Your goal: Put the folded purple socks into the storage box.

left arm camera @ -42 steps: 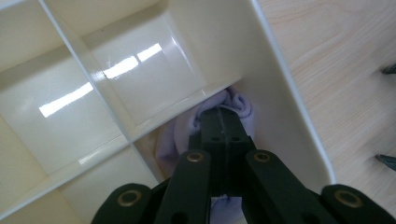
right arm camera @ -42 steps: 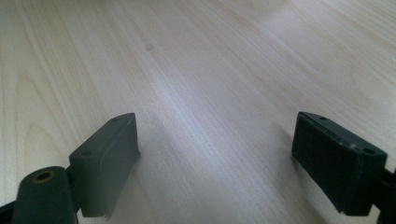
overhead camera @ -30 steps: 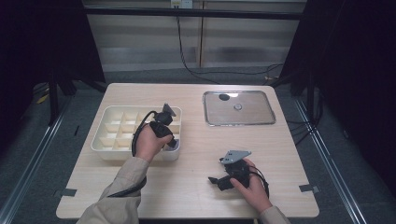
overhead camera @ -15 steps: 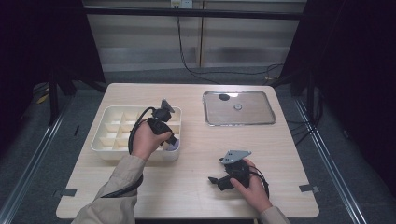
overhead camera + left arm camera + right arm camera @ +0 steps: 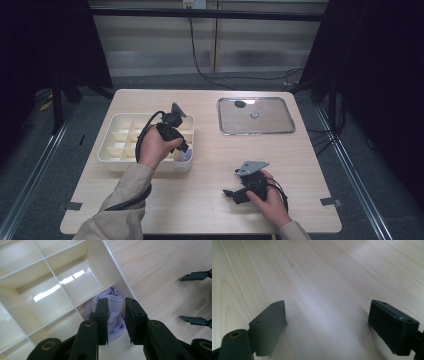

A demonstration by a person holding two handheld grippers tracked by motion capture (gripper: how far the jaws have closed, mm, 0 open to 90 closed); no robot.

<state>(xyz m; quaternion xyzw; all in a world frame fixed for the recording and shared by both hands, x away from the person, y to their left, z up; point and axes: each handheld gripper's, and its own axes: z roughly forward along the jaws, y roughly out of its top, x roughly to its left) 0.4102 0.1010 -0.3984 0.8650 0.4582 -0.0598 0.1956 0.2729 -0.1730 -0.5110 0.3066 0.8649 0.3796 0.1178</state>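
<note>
Left tongs [image 5: 116, 322] over the near right corner compartment of the cream divided tray [image 5: 116, 131], jaws pointing down into it. A rolled lilac cloth [image 5: 112, 307], probably a sock or small towel, lies in that cell against the tray's outer wall. In the high view the cloth [image 5: 184, 157] shows as a pale patch just past the left hand [image 5: 152, 150].

Left tongs narrow but parted; the jaws have just been opening. The cloth sits below and between them, and no pad seems to press on it. Reads as a release: item placed, grip coming off.

Right tongs [image 5: 327, 322] wide apart, nothing between them, resting low over bare worktop [image 5: 210, 200] at about 5 o'clock from the tray. In the high view the right tongs [image 5: 236, 192] are well apart from the tray.

Cloth's long axis, in the left gripper view: runs roughly 12 to 6 o'clock, tilted a little toward 1. The rolled, curled end points to 12; the flatter end lies toward 6, partly hidden under the jaws.

Doing the step well, as I judge it:
- Open a little more so both pads clear the fabric before lifting; soft cloth snags and may ride up with a jaw.
- Lift straight up, clear of the outer wall and the divider at 9 o'clock.
- Check that the roll stays inside its cell, not draped over the rim.

Clear tray lid [image 5: 256, 116] lies flat on the worktop at about 2 o'clock from the tray, untouched.
</note>
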